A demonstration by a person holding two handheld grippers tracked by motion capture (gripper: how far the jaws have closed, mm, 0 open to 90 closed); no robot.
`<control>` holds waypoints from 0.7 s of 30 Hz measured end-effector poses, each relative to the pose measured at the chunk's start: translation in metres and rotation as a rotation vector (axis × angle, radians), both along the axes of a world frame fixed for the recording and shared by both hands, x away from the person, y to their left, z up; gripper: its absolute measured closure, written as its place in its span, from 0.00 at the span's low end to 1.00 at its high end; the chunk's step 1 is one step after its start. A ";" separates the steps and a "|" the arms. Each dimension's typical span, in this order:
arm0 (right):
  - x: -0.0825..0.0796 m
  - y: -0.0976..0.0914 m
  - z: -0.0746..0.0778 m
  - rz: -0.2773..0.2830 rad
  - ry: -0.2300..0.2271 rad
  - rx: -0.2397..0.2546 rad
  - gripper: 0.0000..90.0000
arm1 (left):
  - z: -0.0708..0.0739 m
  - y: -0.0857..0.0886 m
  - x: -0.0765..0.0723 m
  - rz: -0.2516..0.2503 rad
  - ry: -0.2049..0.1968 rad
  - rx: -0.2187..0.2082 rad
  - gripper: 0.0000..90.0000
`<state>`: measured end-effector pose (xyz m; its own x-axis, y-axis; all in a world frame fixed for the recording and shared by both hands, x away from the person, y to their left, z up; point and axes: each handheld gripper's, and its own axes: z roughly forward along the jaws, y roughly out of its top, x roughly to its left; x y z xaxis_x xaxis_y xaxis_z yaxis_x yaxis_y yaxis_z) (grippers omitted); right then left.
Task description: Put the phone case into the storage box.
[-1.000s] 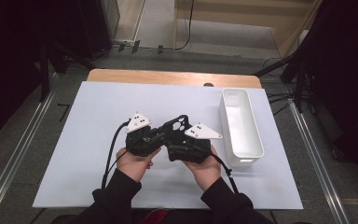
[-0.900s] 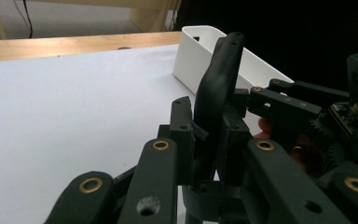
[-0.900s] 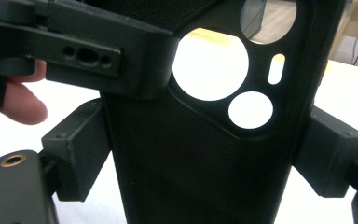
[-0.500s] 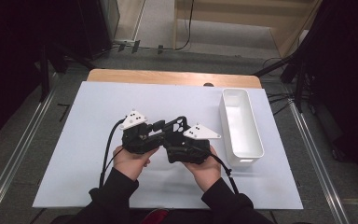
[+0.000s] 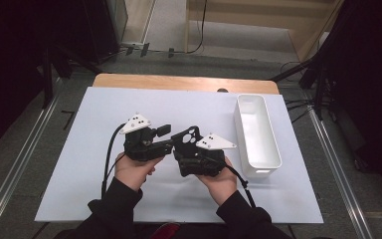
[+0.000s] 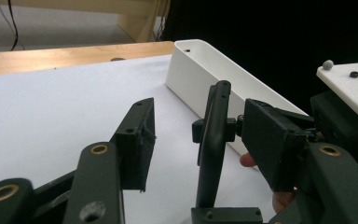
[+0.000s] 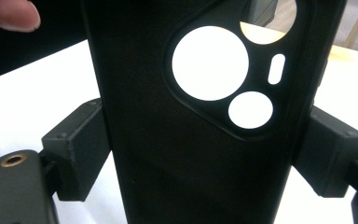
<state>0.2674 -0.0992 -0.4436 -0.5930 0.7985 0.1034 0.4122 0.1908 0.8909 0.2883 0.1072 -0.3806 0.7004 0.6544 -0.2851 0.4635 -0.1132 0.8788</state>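
Since a second ago my left gripper (image 5: 165, 135) has let go of the black phone case (image 5: 187, 140): its jaws have just been opening, and it has drawn slightly to the left. Now, in the left gripper view, those jaws stand spread, with the case (image 6: 213, 149) seen edge-on in the gap between them. The left pad is clear of it; the right pad sits just beside it, and I cannot tell whether that one touches.

My right gripper (image 7: 205, 158) pinches the case (image 7: 177, 154) across its width, one pad pressed on each long edge. The case stands upright in that grip, its camera cut-outs at the top, and through them I see the white mat behind.

From the high view, both my hands sit close together over the near middle of the white mat (image 5: 79, 164), the case held above it between the two tools. A white tray (image 5: 273, 154) lies to the right of my right hand, running from near to far along the mat's right side, just apart from the right gripper (image 5: 185, 145).
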 end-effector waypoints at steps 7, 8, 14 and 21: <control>0.001 -0.003 0.000 -0.004 0.007 -0.001 0.14 | 0.003 0.012 0.004 -0.005 -0.016 0.001 0.43; 0.001 -0.004 0.000 -0.007 0.009 -0.002 0.14 | 0.003 0.013 0.004 -0.011 -0.019 0.010 0.41; 0.004 -0.008 0.000 -0.024 0.022 -0.005 0.14 | 0.003 0.017 0.004 -0.025 -0.029 0.017 0.39; 0.006 -0.015 0.003 -0.042 0.013 0.002 0.14 | -0.002 0.018 0.003 -0.056 -0.033 0.039 0.38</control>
<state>0.2734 -0.1144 -0.4408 -0.5577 0.8223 0.1128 0.4315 0.1712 0.8857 0.2910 0.1253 -0.3824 0.7449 0.6240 -0.2361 0.4262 -0.1728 0.8880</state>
